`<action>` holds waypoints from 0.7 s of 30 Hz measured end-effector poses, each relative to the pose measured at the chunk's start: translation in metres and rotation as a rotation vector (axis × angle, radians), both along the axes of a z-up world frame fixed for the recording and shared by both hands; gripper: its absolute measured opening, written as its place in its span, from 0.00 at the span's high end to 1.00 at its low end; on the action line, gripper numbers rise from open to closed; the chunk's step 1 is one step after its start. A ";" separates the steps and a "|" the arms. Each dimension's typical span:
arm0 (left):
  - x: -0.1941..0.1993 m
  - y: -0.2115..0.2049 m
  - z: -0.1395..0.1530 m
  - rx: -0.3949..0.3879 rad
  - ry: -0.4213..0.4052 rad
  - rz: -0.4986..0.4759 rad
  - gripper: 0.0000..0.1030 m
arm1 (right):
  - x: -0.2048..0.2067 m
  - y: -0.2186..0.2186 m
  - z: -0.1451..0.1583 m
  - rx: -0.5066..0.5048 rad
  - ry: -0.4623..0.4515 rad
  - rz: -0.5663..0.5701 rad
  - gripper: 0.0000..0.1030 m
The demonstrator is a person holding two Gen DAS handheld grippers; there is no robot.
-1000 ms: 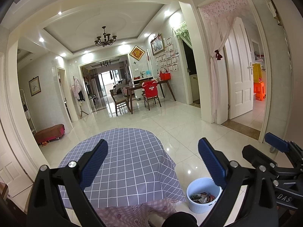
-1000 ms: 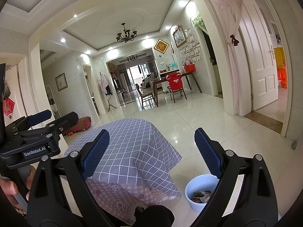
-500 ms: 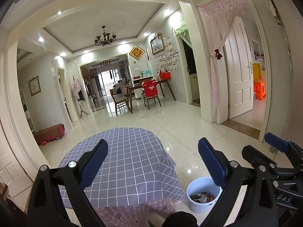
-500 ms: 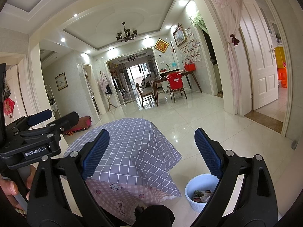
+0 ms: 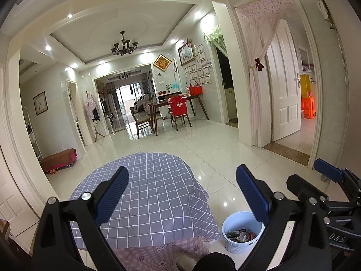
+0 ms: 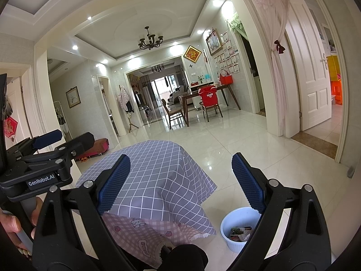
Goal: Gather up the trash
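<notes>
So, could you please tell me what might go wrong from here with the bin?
1. The white bin sits on the floor right by the overhanging checked tablecloth; reaching down could snag the cloth.
2. Both hand-held grippers, left and right, are open and empty, with no loose trash visible.

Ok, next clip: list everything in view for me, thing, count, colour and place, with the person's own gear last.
tablecloth: one, grey with white grid, over the near table, top bare
under-cloth: one, pink checked with cartoon prints, hanging below the grey one
bin: one, white ribbed, on the floor right of the table
trash: mixed pieces, inside the bin
dining table: one, dark wood, far end of the room
chairs: two seen, wooden, one with a red cover
red bag: one, on the dining table
chandelier: one, dark, ceiling
bench: one, pink-brown, left wall
orange stool: one, through the right doorway
left gripper: open, empty
right gripper: open, empty
</notes>
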State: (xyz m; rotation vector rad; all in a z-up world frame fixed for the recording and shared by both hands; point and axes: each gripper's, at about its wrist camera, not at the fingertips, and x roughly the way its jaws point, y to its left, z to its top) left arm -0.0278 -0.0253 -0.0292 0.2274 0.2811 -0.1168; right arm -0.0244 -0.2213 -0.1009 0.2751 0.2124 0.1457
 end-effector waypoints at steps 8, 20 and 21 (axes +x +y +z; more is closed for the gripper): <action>0.000 0.000 0.001 0.002 0.000 -0.001 0.08 | 0.000 0.001 0.000 0.000 0.001 -0.001 0.13; 0.001 -0.001 0.003 0.002 0.002 -0.001 0.08 | 0.001 0.002 0.002 0.001 0.003 0.000 0.13; 0.000 0.000 0.001 0.002 0.003 -0.001 0.08 | -0.001 0.001 0.000 0.001 0.003 0.001 0.13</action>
